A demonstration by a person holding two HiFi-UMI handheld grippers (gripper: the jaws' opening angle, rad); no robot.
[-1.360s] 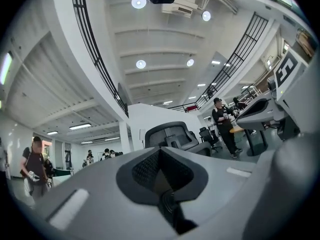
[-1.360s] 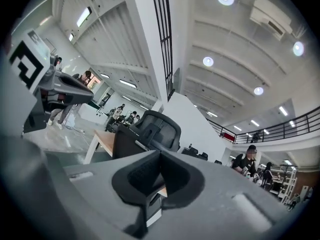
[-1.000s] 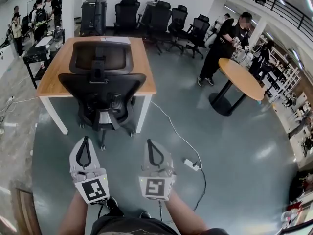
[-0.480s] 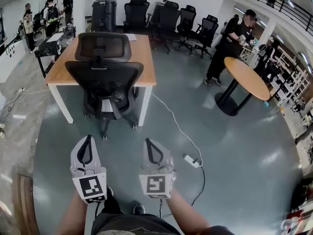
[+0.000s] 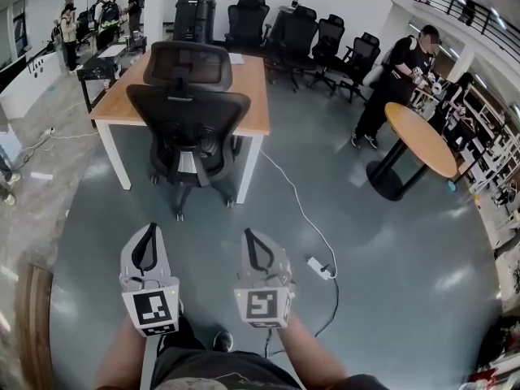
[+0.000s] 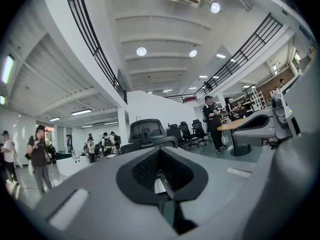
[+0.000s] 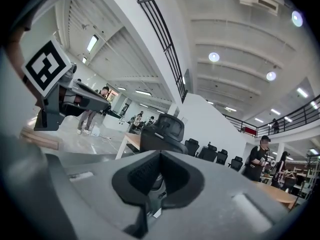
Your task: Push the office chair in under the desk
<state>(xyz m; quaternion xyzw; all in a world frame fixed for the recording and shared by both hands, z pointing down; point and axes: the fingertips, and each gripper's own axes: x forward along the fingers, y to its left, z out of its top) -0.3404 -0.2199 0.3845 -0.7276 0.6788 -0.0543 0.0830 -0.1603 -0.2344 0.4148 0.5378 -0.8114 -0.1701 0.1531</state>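
Note:
A black mesh office chair (image 5: 188,127) with a headrest stands at the near edge of a wooden desk (image 5: 120,100) with white legs, its back toward me. Its seat reaches in under the desk top and its wheeled base (image 5: 192,195) rests on the grey floor. Both grippers hang low in the head view, well short of the chair and touching nothing. My left gripper (image 5: 147,229) is shut and empty. My right gripper (image 5: 249,235) is shut and empty too. The chair (image 6: 147,132) shows ahead in the left gripper view, and the chair (image 7: 164,132) shows in the right gripper view.
A white power strip (image 5: 318,267) and its cable lie on the floor to the right. Further right, a person (image 5: 396,78) stands by a round wooden table (image 5: 422,139). Several black chairs (image 5: 302,32) line the back wall. People (image 5: 104,10) stand at the far left.
The desk and chair now sit higher and further right in the head view, a little further off. Both grippers have stayed shut, side by side.

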